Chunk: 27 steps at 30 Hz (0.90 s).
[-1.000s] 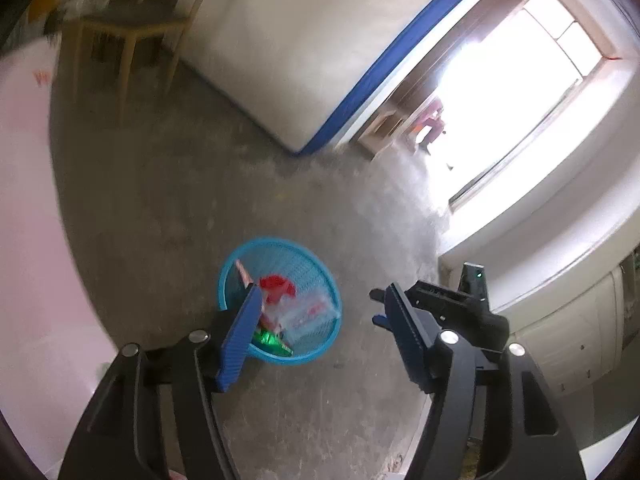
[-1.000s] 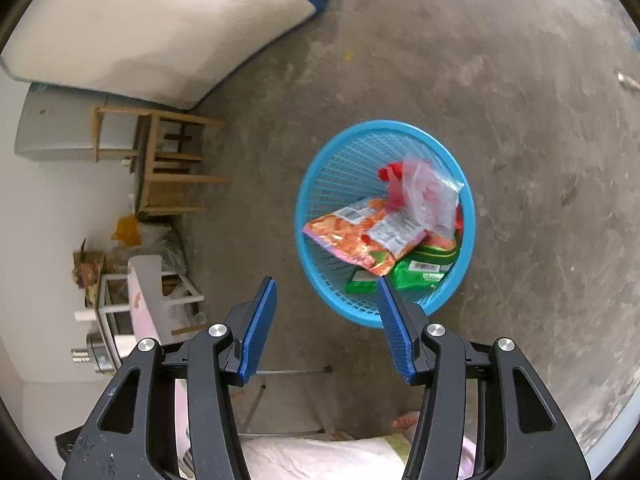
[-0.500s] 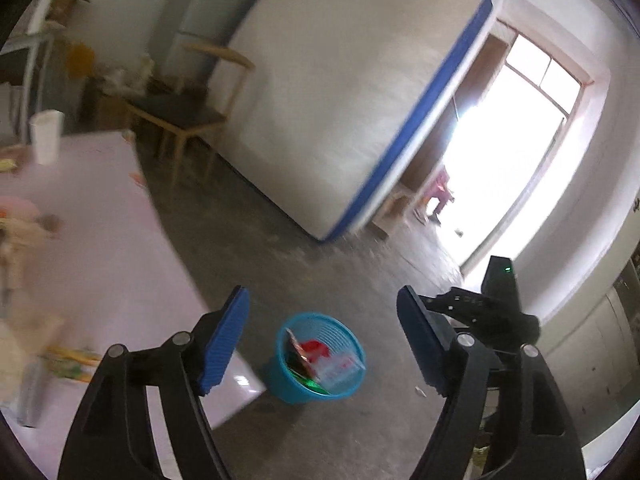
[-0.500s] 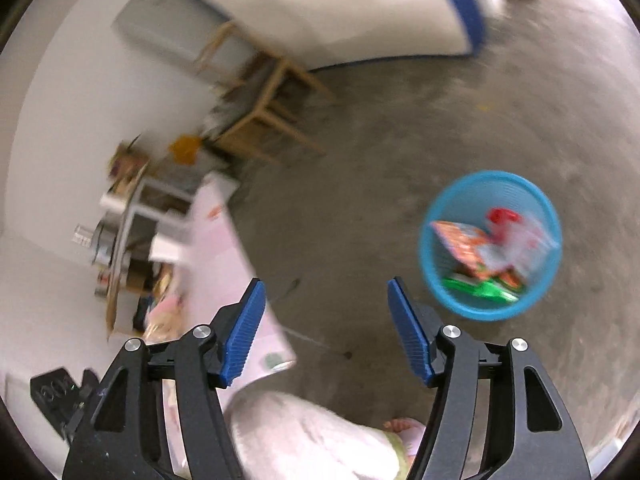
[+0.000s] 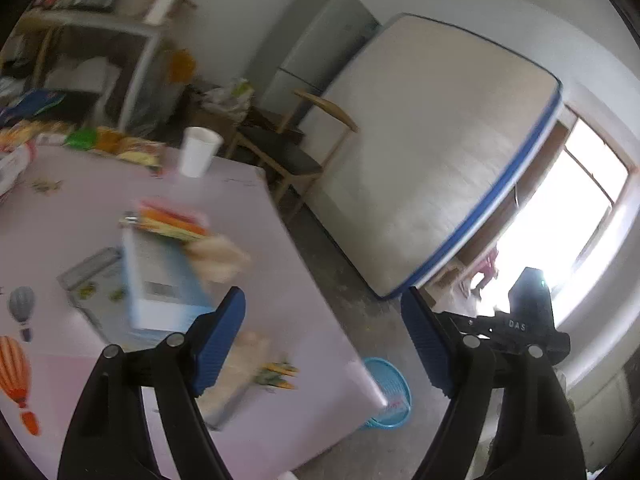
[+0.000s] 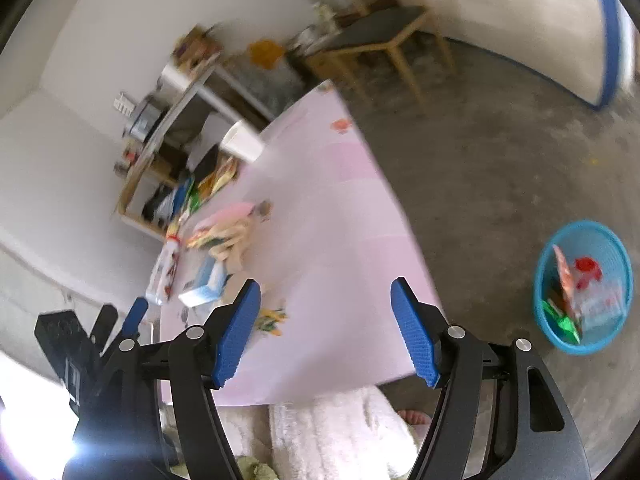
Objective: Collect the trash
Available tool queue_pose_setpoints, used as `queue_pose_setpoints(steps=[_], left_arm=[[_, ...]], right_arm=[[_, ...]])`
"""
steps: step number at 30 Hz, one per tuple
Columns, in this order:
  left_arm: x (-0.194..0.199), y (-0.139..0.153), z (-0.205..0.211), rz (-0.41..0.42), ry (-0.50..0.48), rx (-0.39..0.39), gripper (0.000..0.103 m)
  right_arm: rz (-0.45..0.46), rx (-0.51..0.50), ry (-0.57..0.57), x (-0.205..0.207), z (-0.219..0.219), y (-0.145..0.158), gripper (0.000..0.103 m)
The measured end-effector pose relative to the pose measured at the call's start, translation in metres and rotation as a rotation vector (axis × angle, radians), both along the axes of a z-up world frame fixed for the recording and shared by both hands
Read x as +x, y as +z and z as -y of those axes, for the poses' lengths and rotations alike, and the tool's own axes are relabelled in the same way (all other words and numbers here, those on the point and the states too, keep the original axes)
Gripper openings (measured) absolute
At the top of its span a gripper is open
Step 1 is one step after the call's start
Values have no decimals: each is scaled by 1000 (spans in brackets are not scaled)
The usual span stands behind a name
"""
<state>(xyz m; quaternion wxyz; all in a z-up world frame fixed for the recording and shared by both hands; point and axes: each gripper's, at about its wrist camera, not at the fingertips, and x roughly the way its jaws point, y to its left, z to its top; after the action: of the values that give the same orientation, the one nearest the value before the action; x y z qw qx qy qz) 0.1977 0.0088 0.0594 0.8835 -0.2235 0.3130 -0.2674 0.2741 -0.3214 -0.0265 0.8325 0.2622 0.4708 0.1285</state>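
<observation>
The blue mesh basket [image 5: 390,396] [image 6: 584,280] stands on the floor past the pink table's corner and holds several wrappers. On the pink table [image 5: 304,280] [image 6: 328,220] lie a light blue box [image 5: 160,280], an orange wrapper [image 5: 172,220], a small wrapper [image 5: 276,374] [image 6: 272,316] near the edge, and a white paper cup [image 5: 198,152] [image 6: 242,142]. My left gripper [image 5: 322,312] hangs open over the table's right edge, empty. My right gripper [image 6: 326,296] is above the table's near edge, jaws opening, nothing between them.
A wooden chair [image 5: 296,148] stands beyond the table, with a blue-edged mattress [image 5: 432,152] leaning on the wall and a grey fridge [image 5: 316,40] behind. A cluttered shelf [image 5: 92,52] is at the far left. The person's white fluffy garment [image 6: 340,432] shows below the right gripper.
Both views have swung up and away from the basket on the floor to the pink table. Both grippers' jaws stand wider than before. The basket now sits off to the side.
</observation>
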Motion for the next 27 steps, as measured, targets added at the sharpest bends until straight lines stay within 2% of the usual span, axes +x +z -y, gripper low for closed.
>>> queue_pose_setpoints(steps=[7,10,12,13,18,23,27], left_arm=[[41,-22,-70,-148,60,-155,77],[59,-28,-88,-193,56,-198,74],[73,-32,-95,-236,31,-227,65],[81,-34,-98,-247,24,-246,64],[113,-47,-106,-293,42,-236,53],[136,-69,-105,-368,30,-243,40],[146,-82,-100,-401,-8,-245,35]], right_arm=[[-18,30,137,53,-68,11,65],[-37,73,173,80,-90,14,65],[-64,108,185,103,-103,13,65],[-80,132,194,113,-109,11,65],[-240,269,193,174,-133,-20,65],[-352,269,177,213,-152,-51,66],[-409,247,160,233,-164,-67,66]])
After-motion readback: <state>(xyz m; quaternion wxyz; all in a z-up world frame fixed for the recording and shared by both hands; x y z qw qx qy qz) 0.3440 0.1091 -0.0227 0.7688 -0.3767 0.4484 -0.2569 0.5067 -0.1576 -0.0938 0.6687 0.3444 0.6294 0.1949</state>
